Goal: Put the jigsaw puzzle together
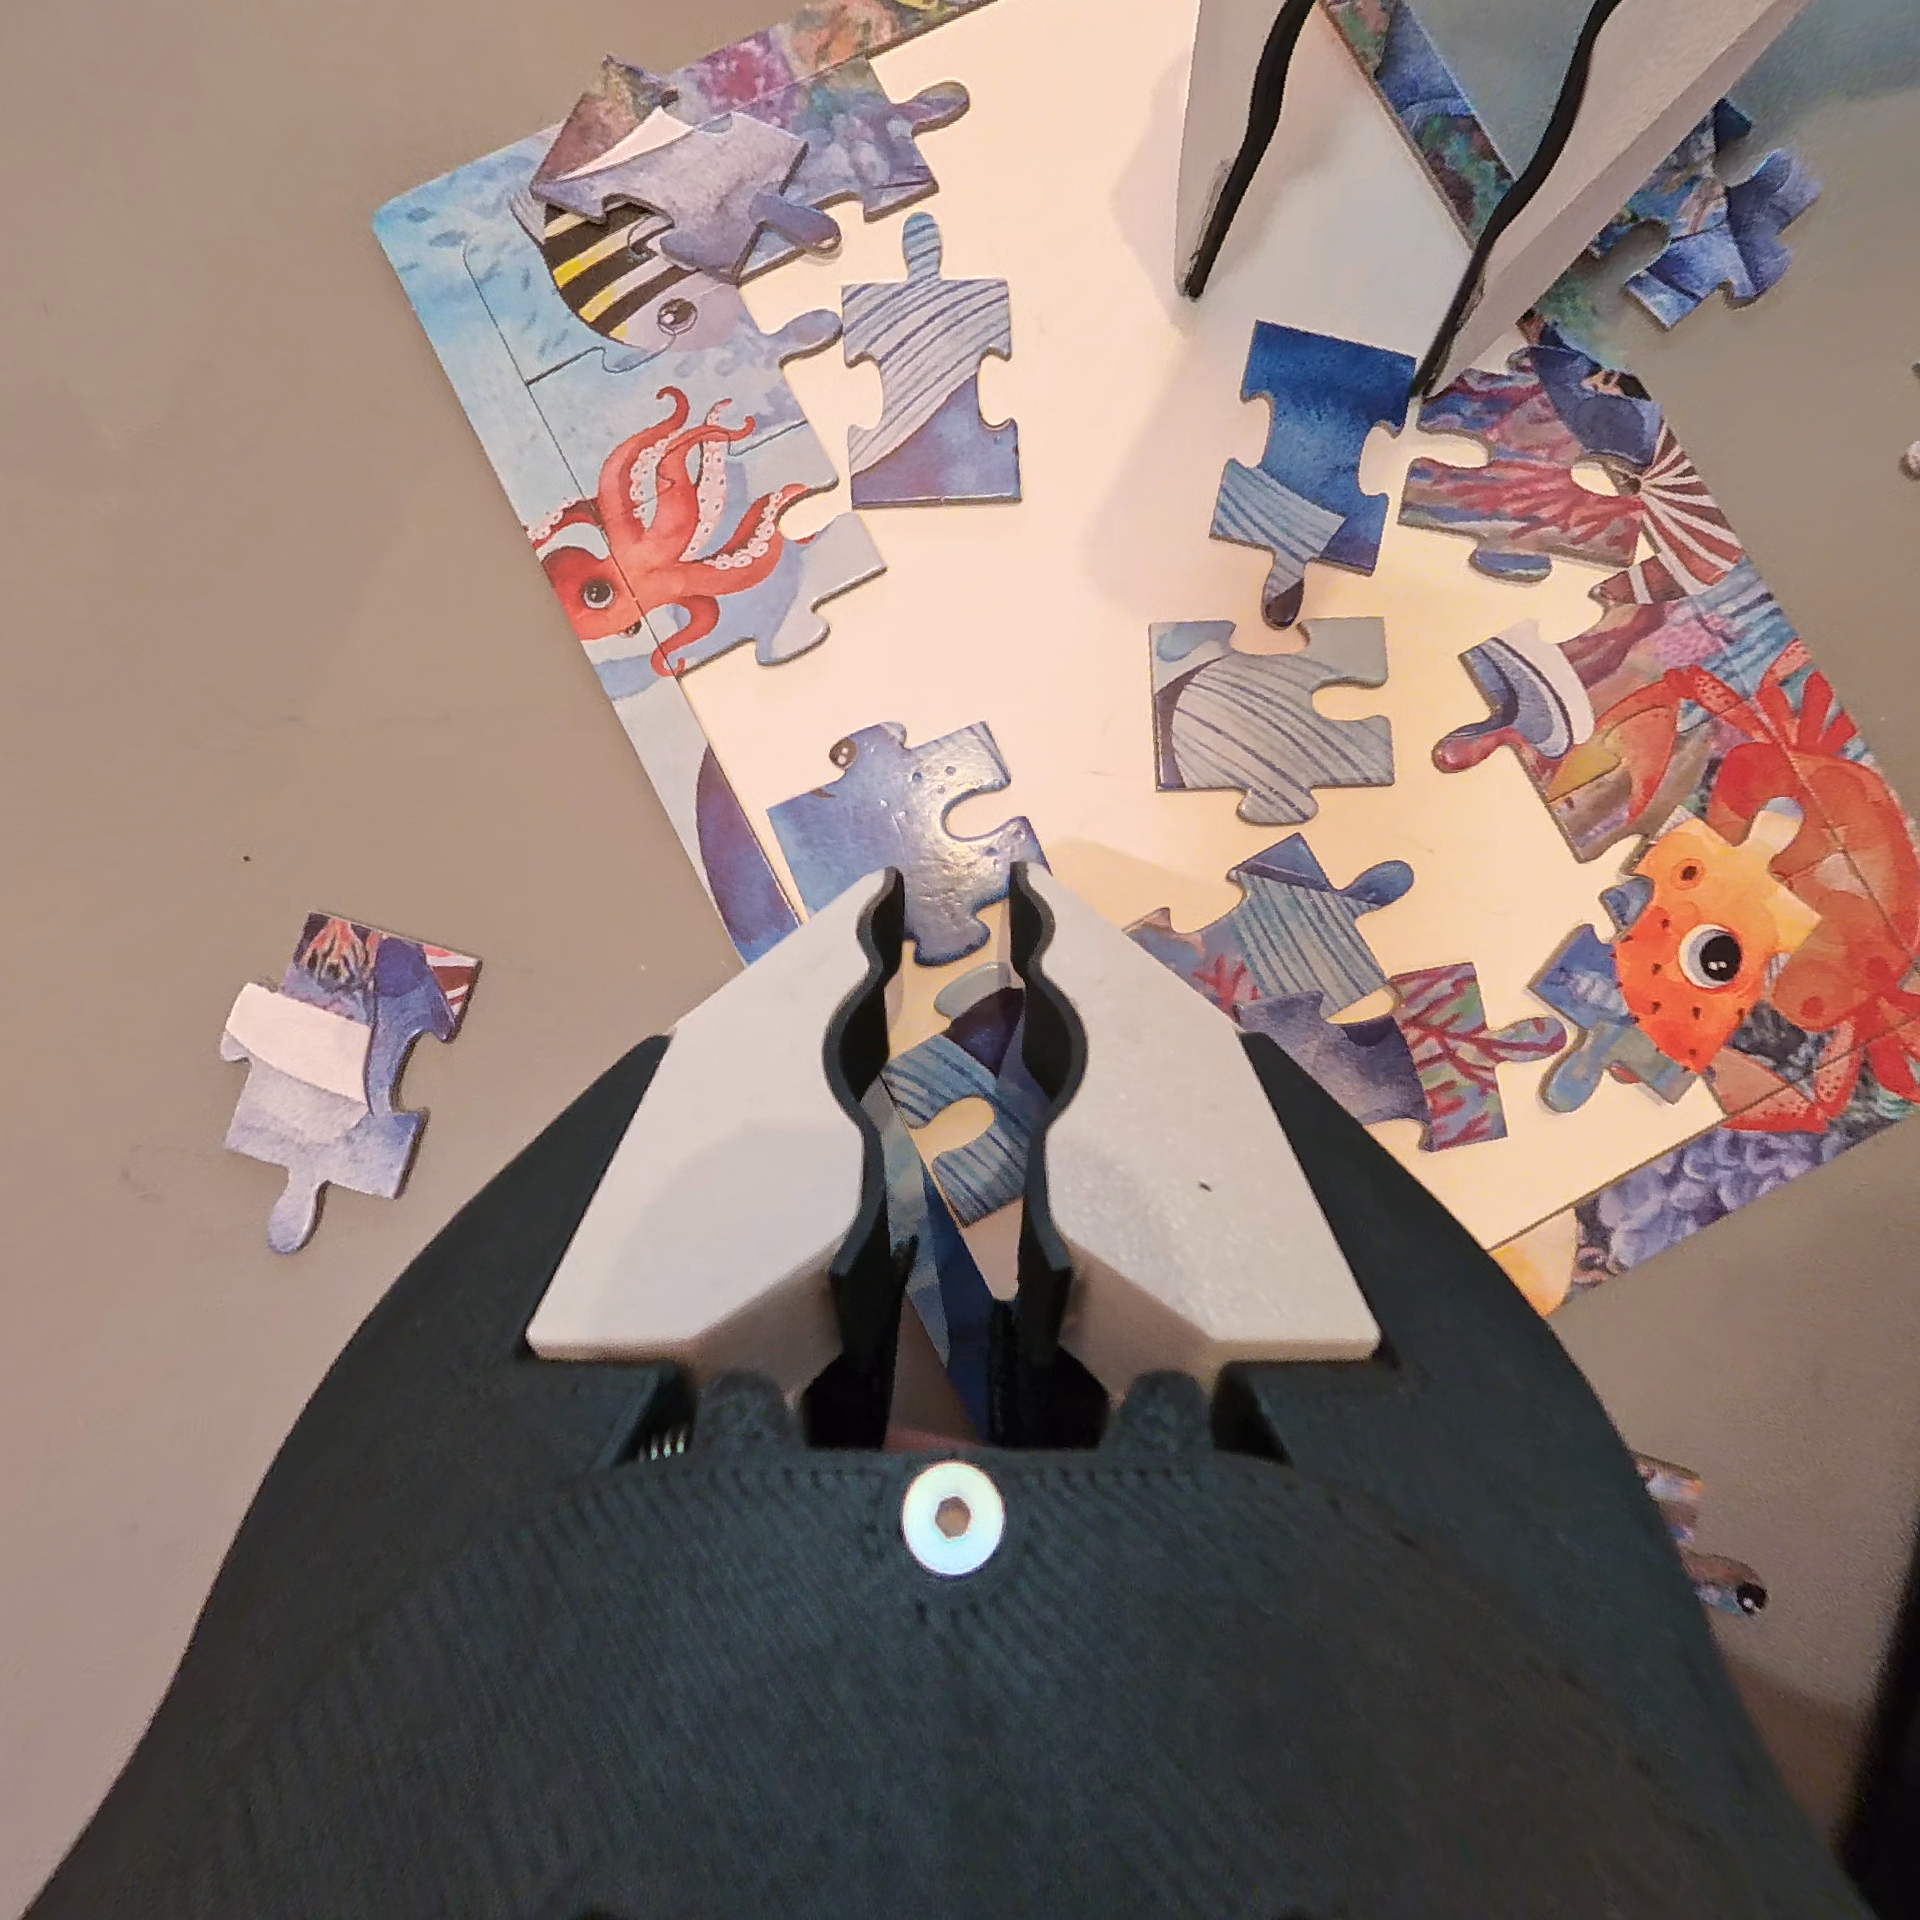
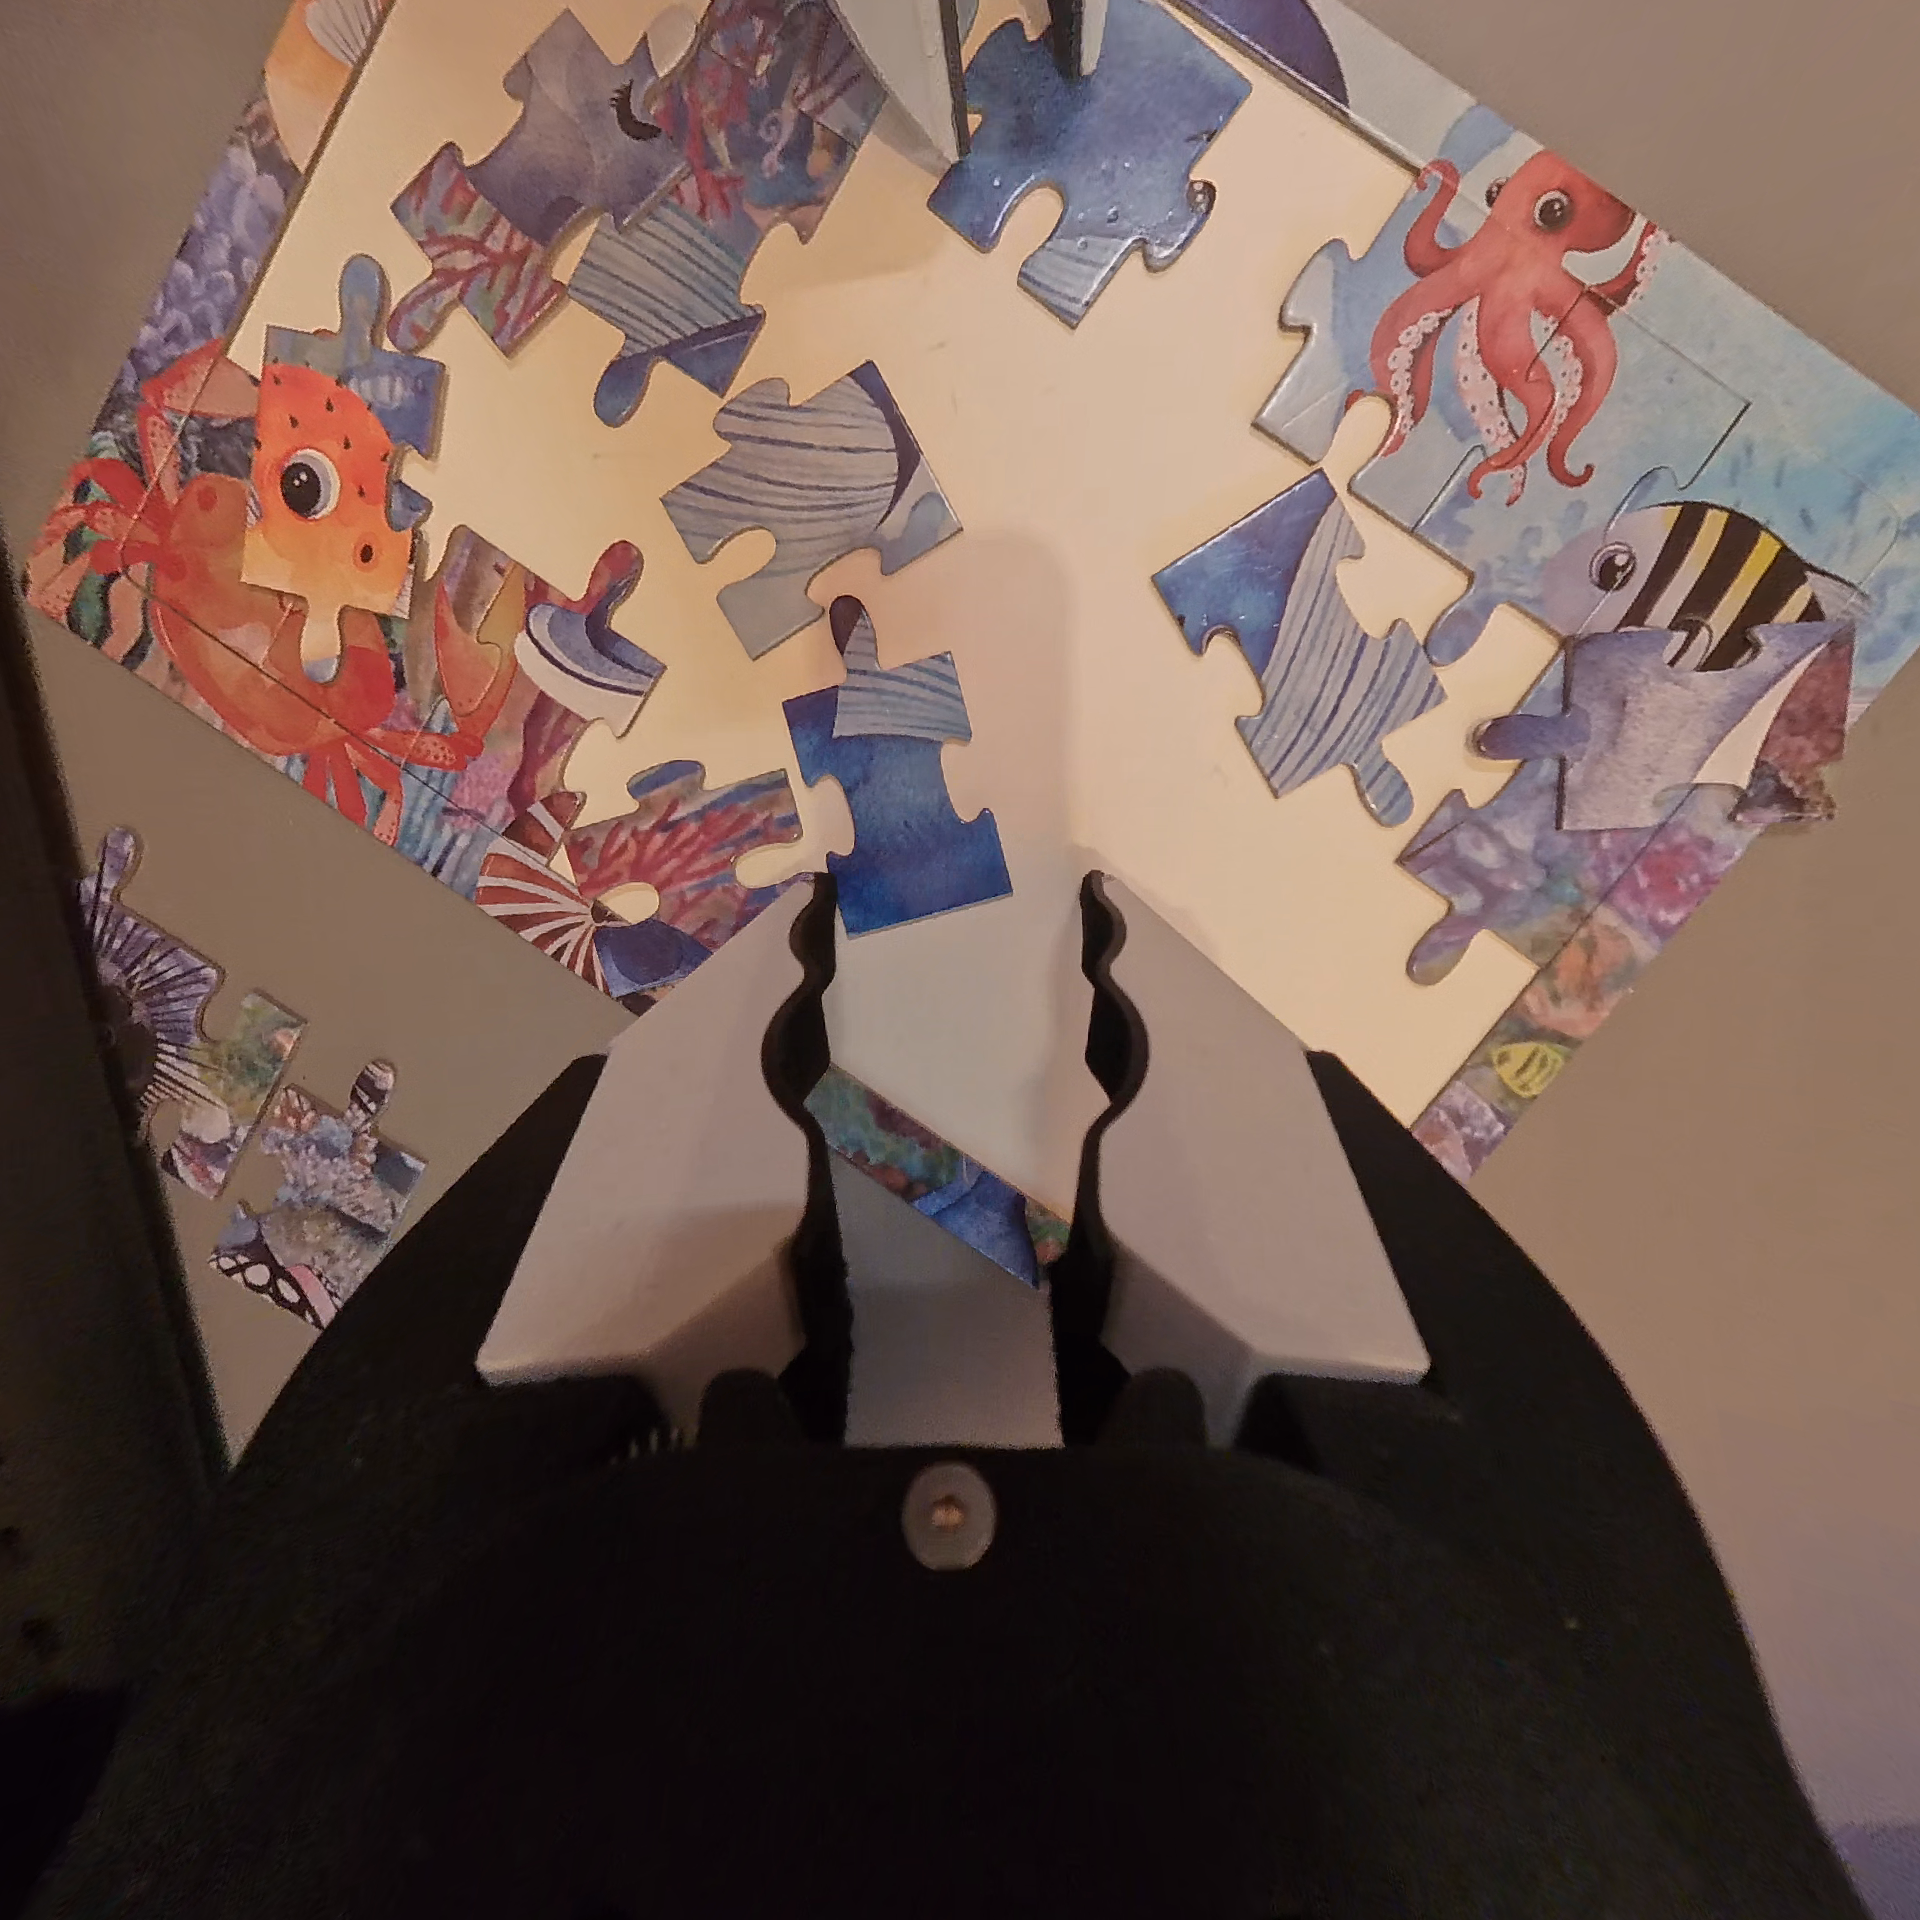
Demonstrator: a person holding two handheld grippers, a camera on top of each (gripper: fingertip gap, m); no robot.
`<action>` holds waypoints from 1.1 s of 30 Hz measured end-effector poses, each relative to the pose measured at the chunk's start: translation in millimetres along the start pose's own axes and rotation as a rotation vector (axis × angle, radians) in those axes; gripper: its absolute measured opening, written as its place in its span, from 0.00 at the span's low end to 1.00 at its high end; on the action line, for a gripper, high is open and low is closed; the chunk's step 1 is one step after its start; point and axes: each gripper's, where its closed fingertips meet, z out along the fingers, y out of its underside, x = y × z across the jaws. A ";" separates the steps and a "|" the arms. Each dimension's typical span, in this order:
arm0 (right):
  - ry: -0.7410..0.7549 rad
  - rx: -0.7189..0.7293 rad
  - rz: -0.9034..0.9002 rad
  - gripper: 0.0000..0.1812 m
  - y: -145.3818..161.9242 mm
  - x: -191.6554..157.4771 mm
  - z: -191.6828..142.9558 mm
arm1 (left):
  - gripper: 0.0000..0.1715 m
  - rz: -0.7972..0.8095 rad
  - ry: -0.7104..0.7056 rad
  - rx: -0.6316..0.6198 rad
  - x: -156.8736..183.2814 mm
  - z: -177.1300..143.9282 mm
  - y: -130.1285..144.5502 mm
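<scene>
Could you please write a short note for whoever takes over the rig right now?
Left claw: appears shut on a blue striped piece, low over the tray.
Right claw: open, empty, above a tray corner.
Done: octopus edge and crab corner joined.
Left: several loose pieces in the tray and stray pieces on the table still need fitting.

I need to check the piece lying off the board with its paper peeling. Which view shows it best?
The left wrist view: the peeling piece lies alone on the grey table, whole and unobstructed, left of the board. The right wrist view doesn't show it.
</scene>
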 end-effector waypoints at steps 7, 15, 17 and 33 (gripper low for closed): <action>-0.002 -0.002 -0.048 0.25 -1.6 -4.7 1.9 | 0.13 0.053 0.030 0.043 14.7 4.4 -16.3; -0.004 0.008 -0.102 0.18 -6.3 -9.0 6.6 | 0.18 0.177 0.041 0.042 40.3 17.2 -35.0; -0.003 0.009 -0.105 0.17 -6.5 -8.9 6.4 | 0.19 0.161 0.029 0.047 35.3 12.6 -33.6; 0.051 0.042 -0.183 0.03 -17.6 -9.6 -1.2 | 0.21 0.121 0.050 0.052 32.0 11.1 -29.4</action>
